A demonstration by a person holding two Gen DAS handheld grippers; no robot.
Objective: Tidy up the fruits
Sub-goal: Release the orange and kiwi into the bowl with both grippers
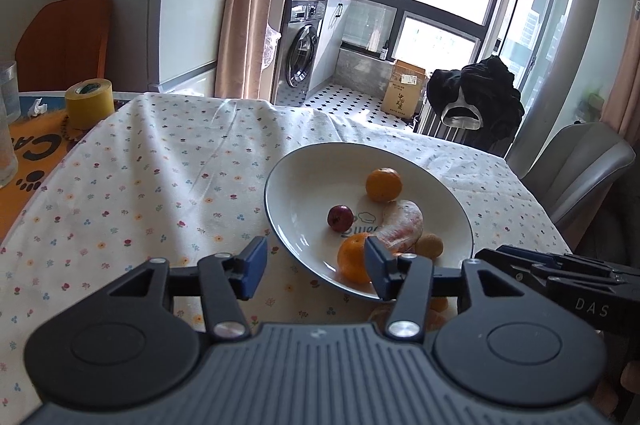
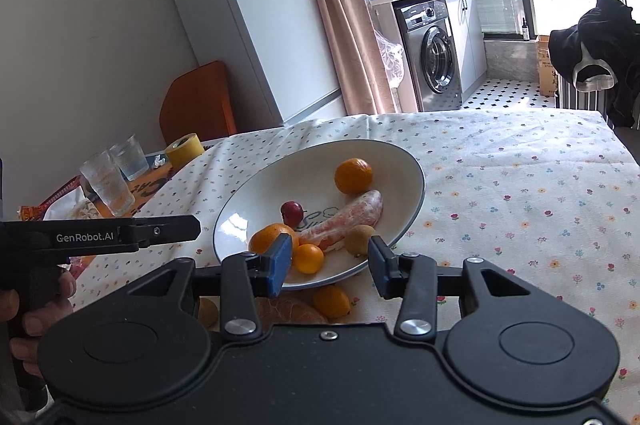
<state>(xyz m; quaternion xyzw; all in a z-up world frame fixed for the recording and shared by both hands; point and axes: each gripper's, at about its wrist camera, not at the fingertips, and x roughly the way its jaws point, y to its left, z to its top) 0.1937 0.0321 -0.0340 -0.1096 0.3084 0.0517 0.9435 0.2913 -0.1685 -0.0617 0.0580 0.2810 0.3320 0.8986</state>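
Note:
A white plate point(image 1: 312, 177) point(image 2: 248, 205) on the flowered tablecloth holds a mandarin point(image 1: 383, 184) point(image 2: 353, 176), a small red fruit point(image 1: 340, 218) point(image 2: 291, 212), a peeled pomelo segment point(image 1: 402, 225) point(image 2: 348, 221), a round brown fruit point(image 1: 429, 246) point(image 2: 359, 240) and a second mandarin point(image 1: 354, 257) point(image 2: 270, 237). A smaller orange fruit point(image 2: 308, 258) lies at the near rim. On the cloth in front of the plate are a kumquat-like fruit point(image 2: 331, 301) and a peeled mandarin point(image 2: 288, 311). My left gripper point(image 1: 316, 267) is open over the plate's near-left rim. My right gripper point(image 2: 330, 267) is open above the near rim, empty.
A yellow tape roll point(image 1: 88, 103) and two glasses point(image 2: 108, 185) stand on an orange mat at the table's left. A grey chair point(image 1: 580, 169) is at the far right, an orange chair point(image 1: 64, 37) at the far left. A hand holds the left gripper's handle point(image 2: 36, 305).

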